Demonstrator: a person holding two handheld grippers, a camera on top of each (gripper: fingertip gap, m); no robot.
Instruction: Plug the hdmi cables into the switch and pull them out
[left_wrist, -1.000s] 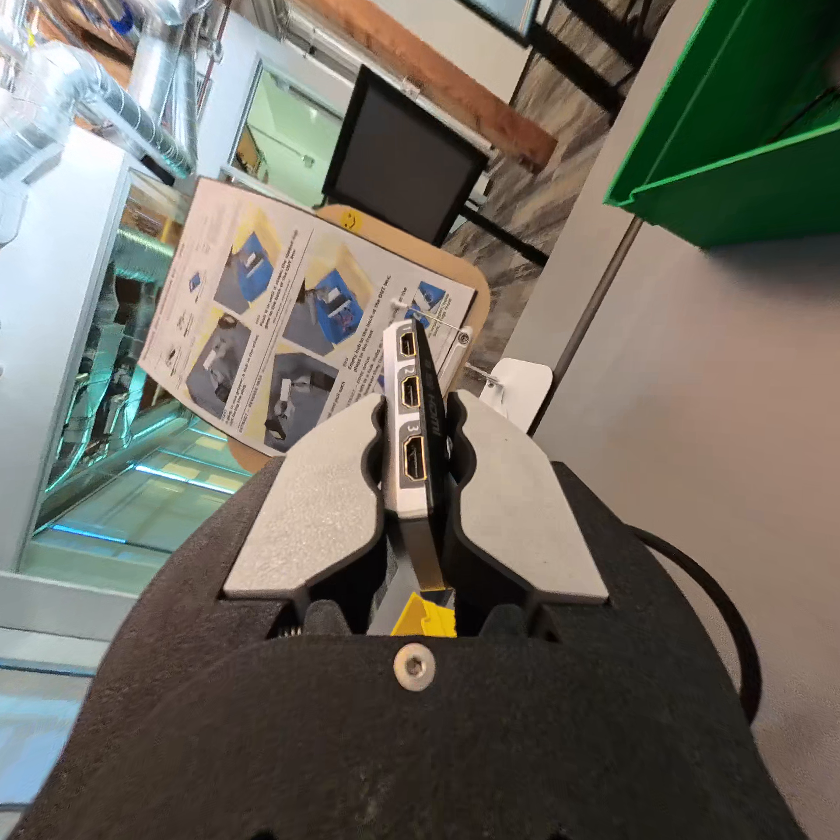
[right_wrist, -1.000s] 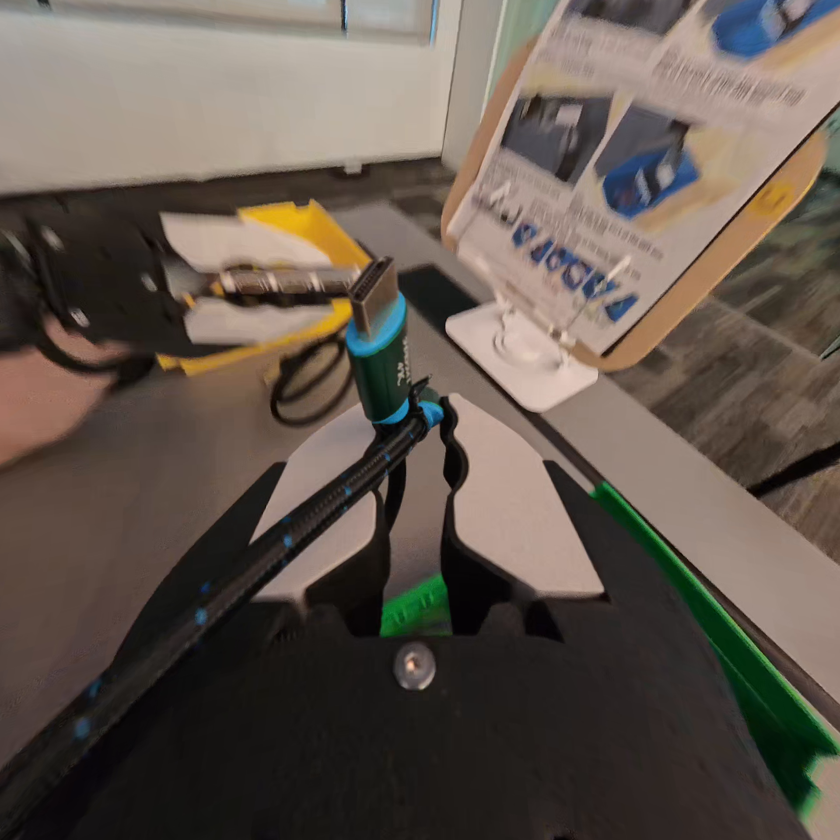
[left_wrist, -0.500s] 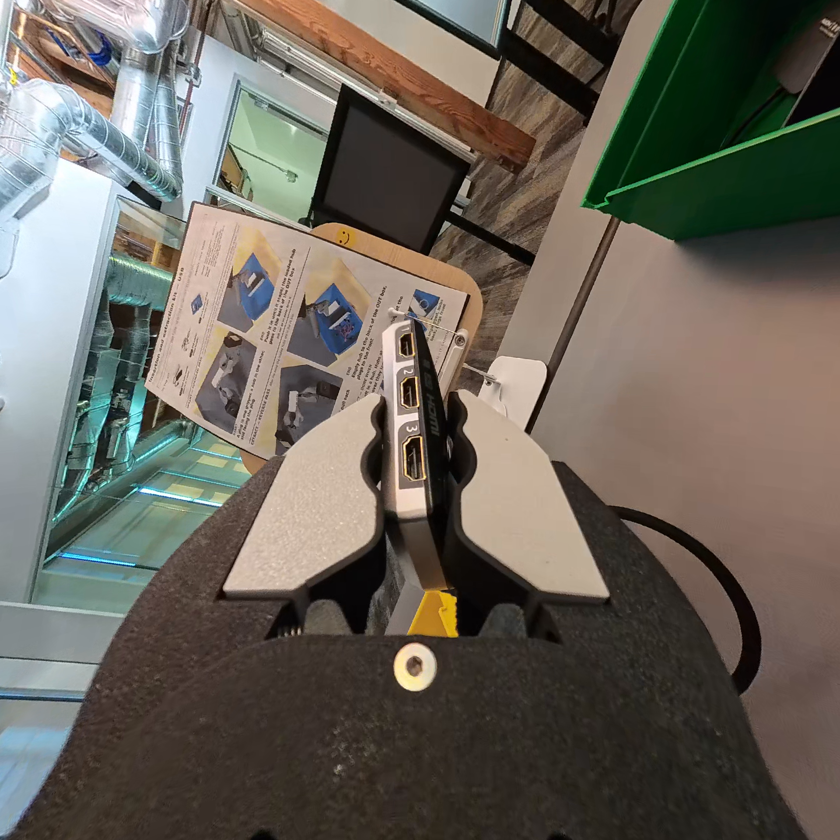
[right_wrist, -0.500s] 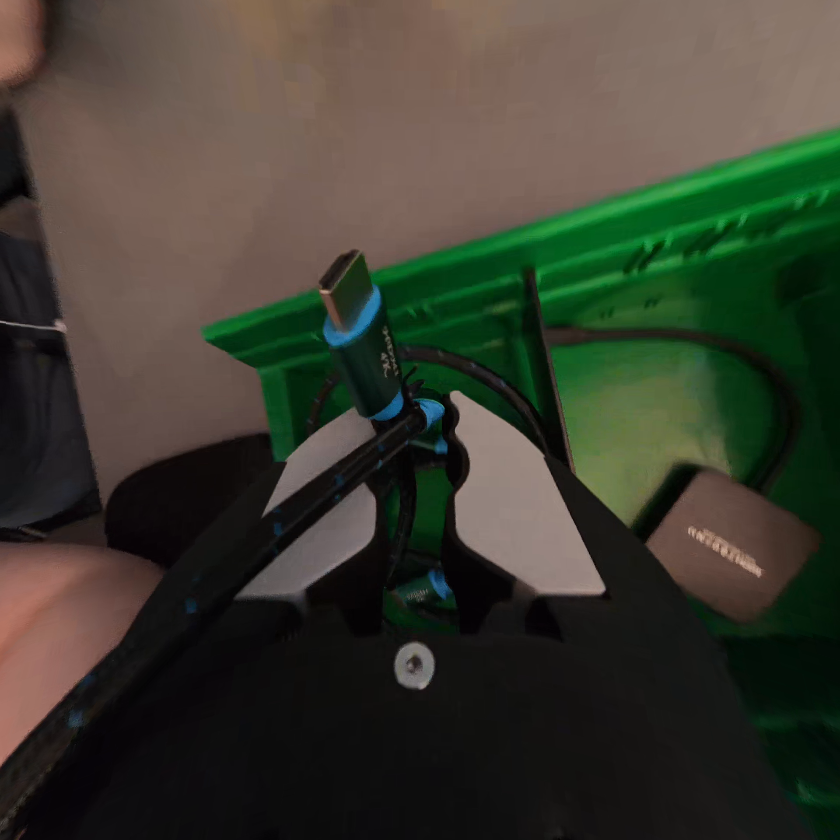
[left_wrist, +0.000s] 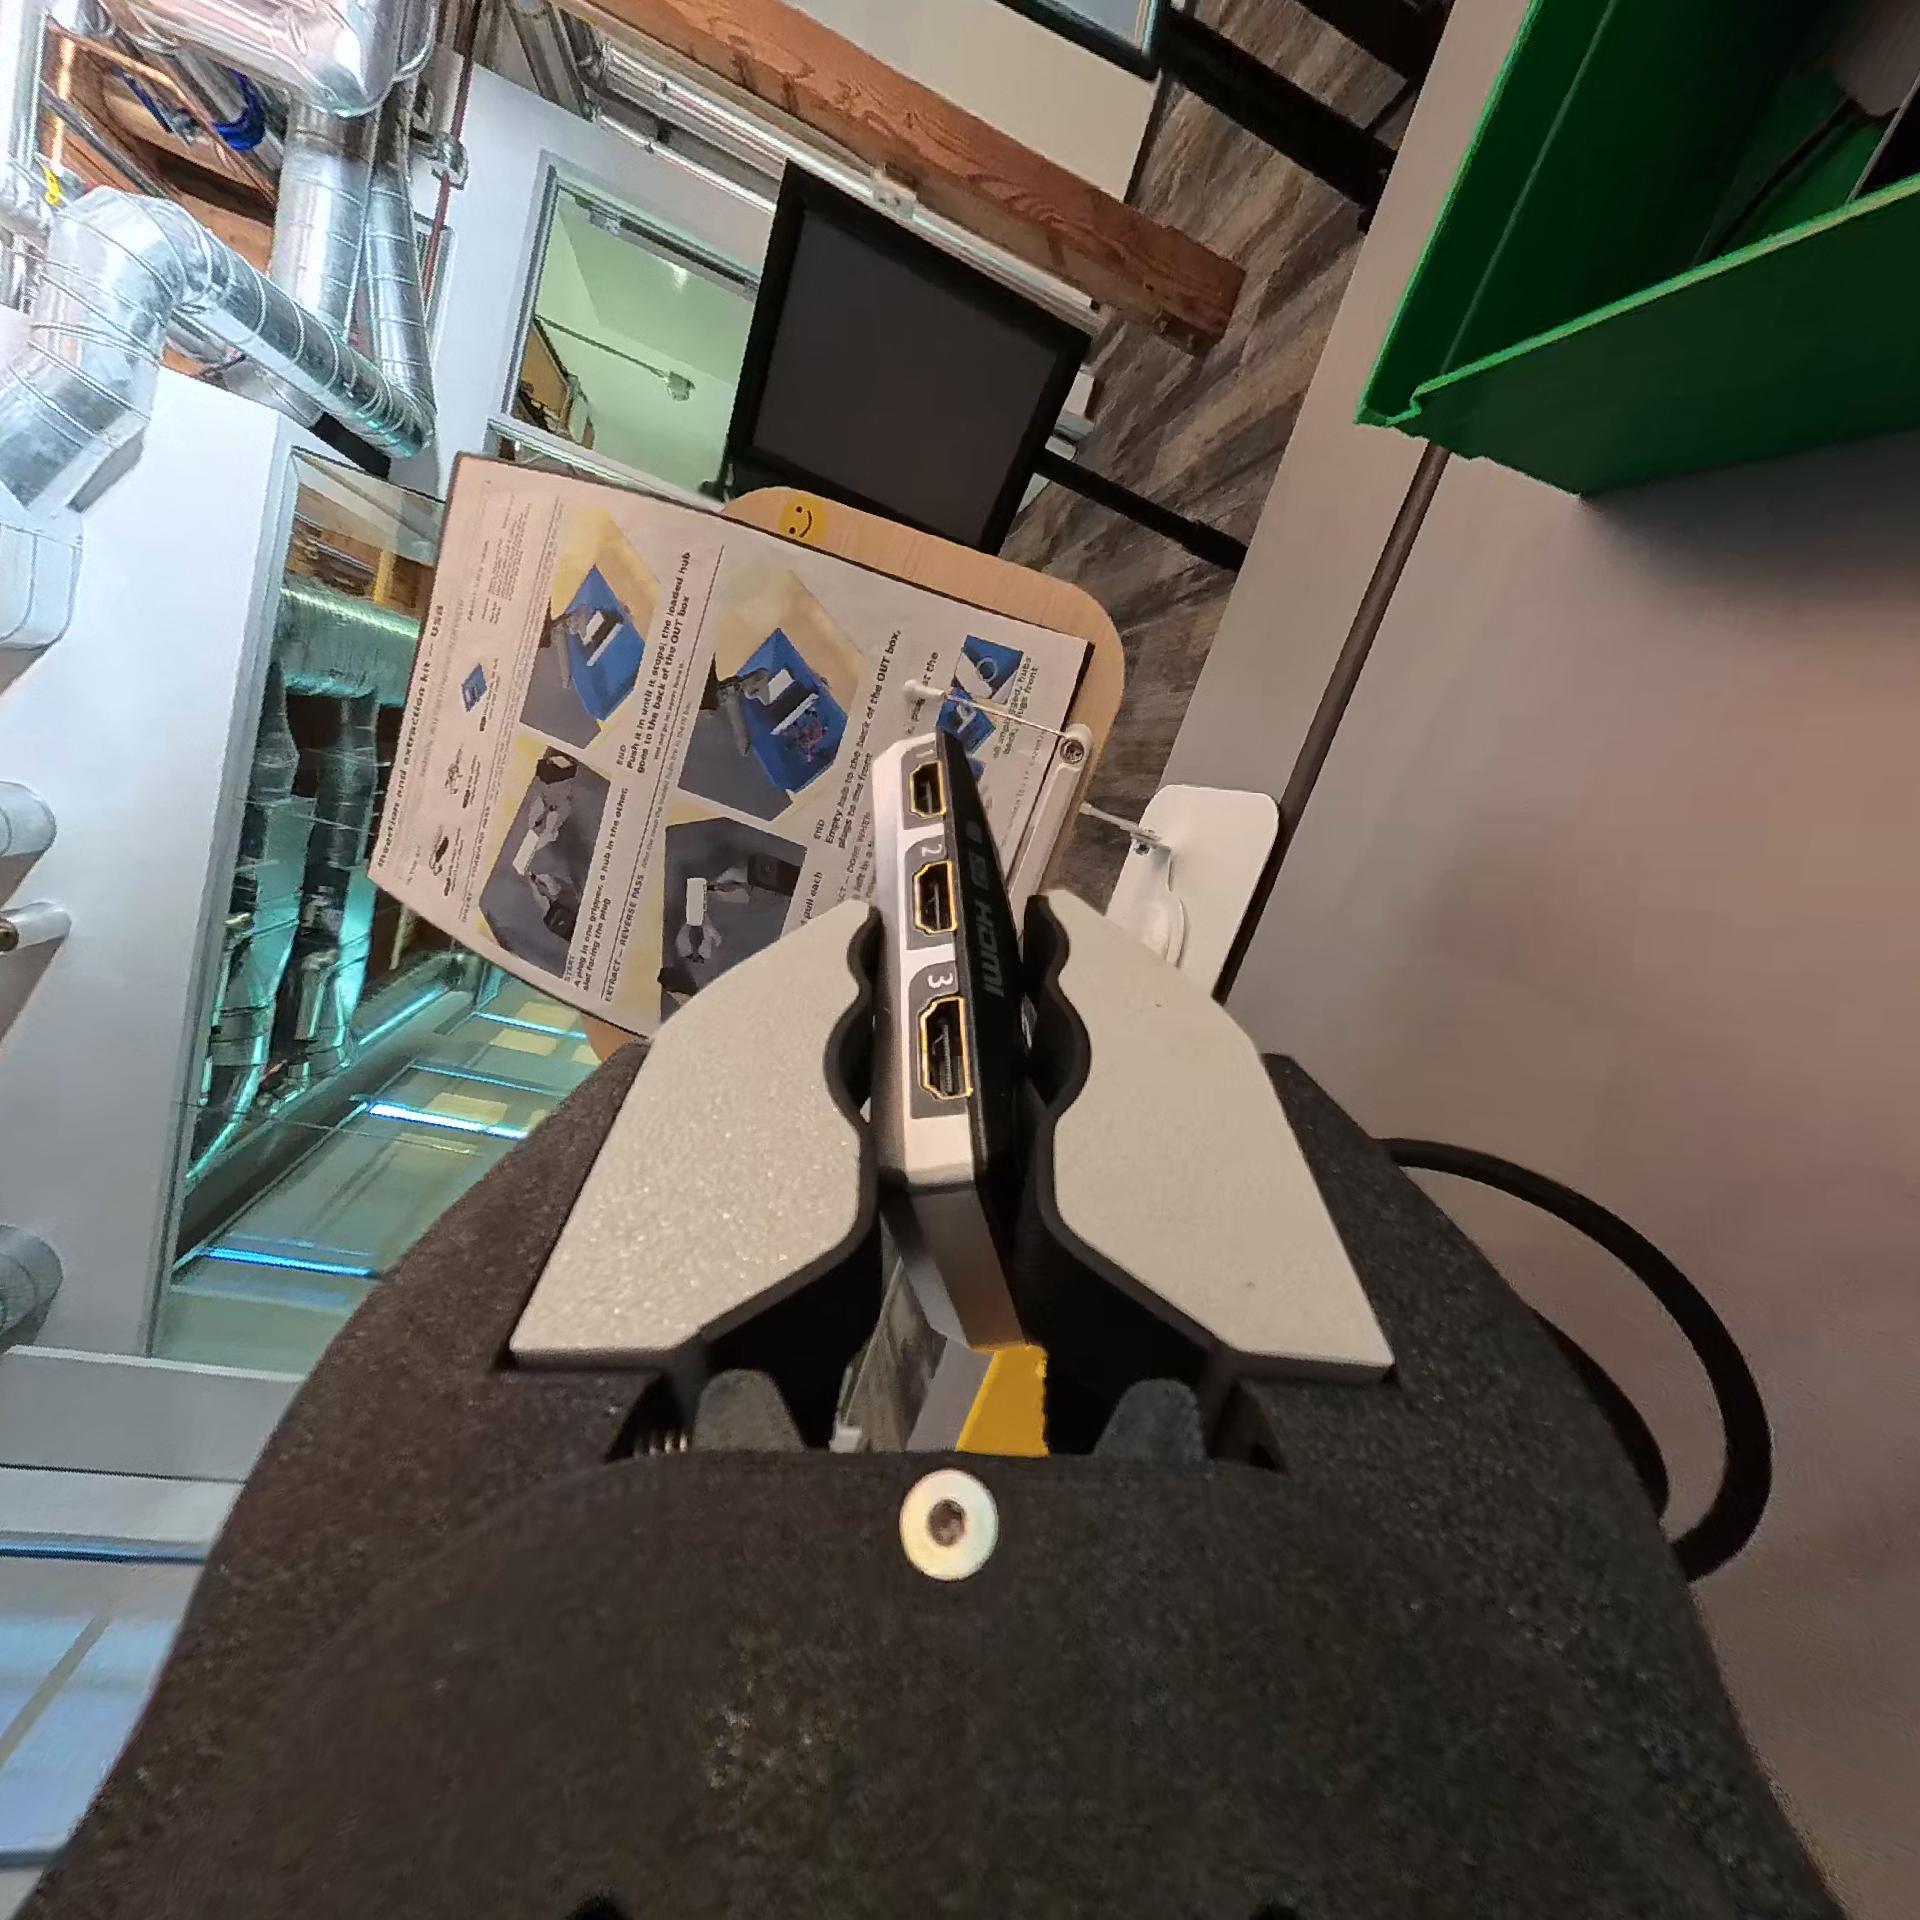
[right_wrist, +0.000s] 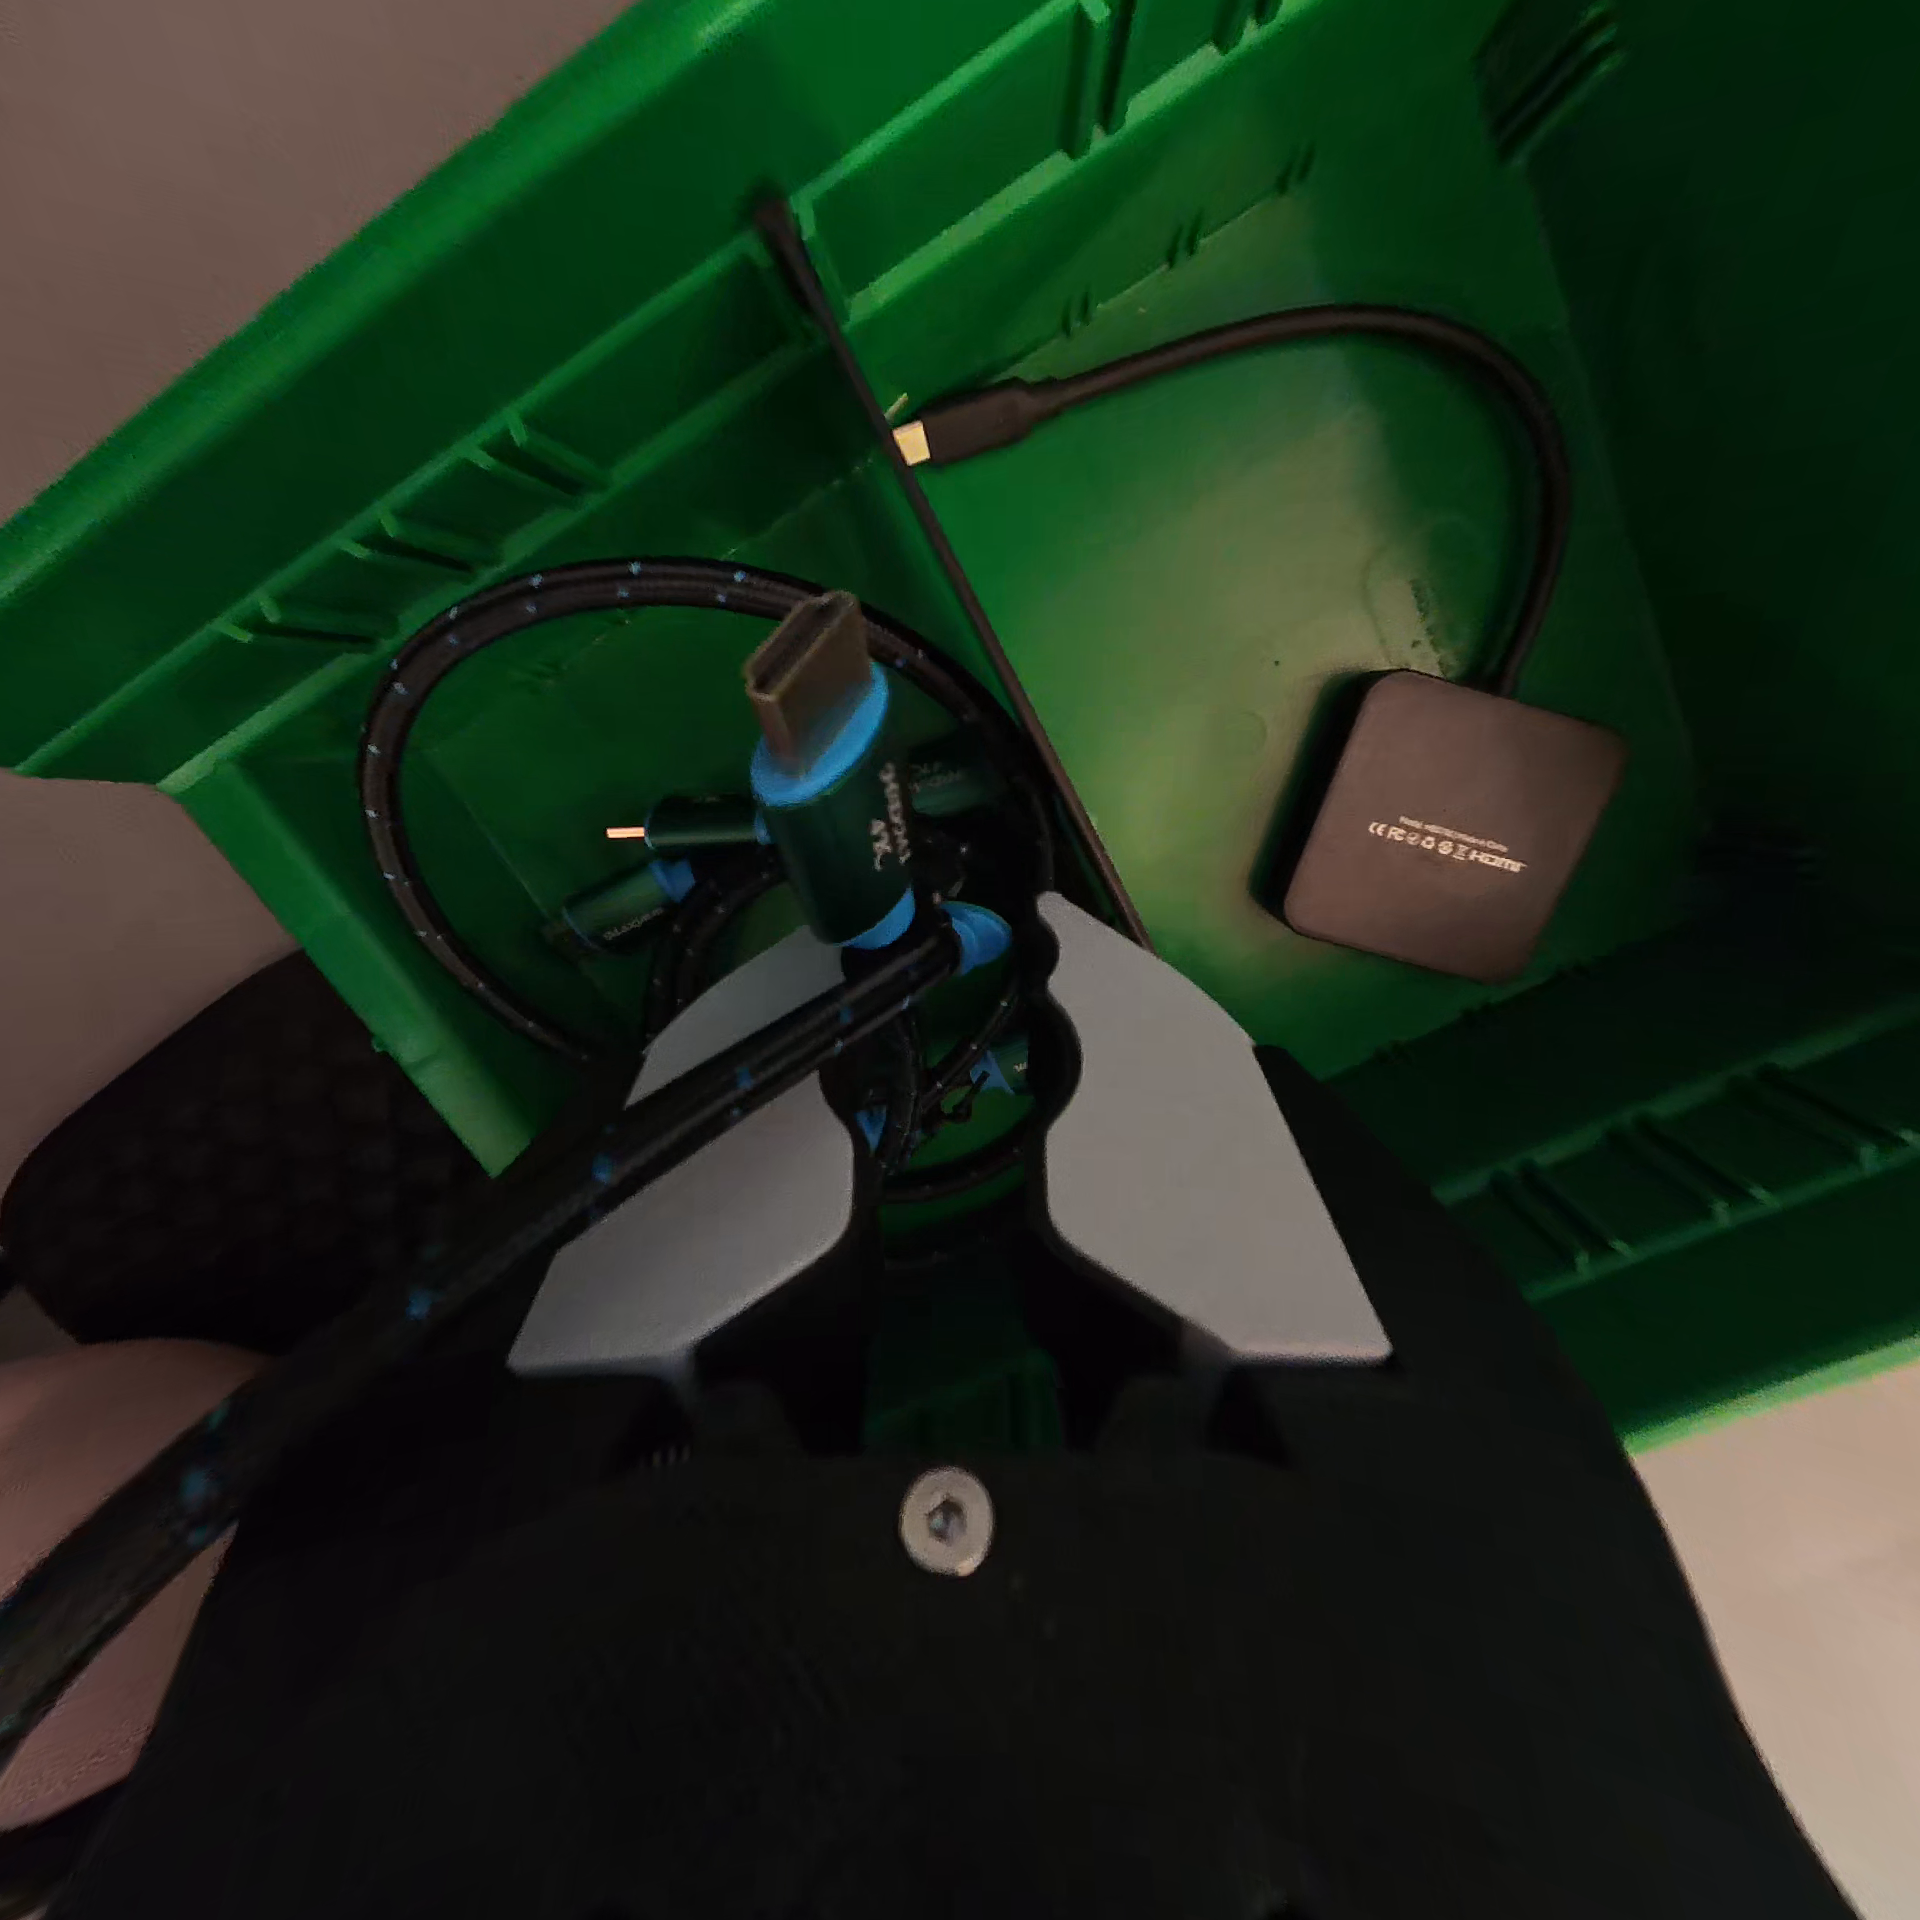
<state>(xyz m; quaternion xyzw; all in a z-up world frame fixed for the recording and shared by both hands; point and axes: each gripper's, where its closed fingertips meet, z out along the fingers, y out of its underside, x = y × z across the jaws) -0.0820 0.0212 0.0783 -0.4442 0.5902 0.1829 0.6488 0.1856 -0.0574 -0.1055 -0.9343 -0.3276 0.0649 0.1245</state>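
In the left wrist view my left gripper (left_wrist: 948, 940) is shut on the HDMI switch (left_wrist: 940, 1049), a silver box with a black face, held on edge. Its three gold ports face the camera and are empty. In the right wrist view my right gripper (right_wrist: 982, 935) is shut on an HDMI cable (right_wrist: 727, 1091) just behind its green and blue plug (right_wrist: 831, 810). The plug sticks up and forward, free in the air, over a green bin (right_wrist: 436, 343). The braided black cable trails down to the left over the left finger.
The bin's left compartment holds coiled braided cables (right_wrist: 416, 665) with more green-blue plugs. A black divider (right_wrist: 935, 540) separates a second black switch (right_wrist: 1444, 821) with its black lead. An instruction sheet on a stand (left_wrist: 665, 748), the bin's edge (left_wrist: 1662, 343) and a black cable loop (left_wrist: 1704, 1382) lie ahead. The grippers' ends are close to 35 centimetres from one another.
My right gripper has swung with the cable from facing the switch to over the green bin, and moved closer to it. The left gripper has barely moved and still holds the switch.
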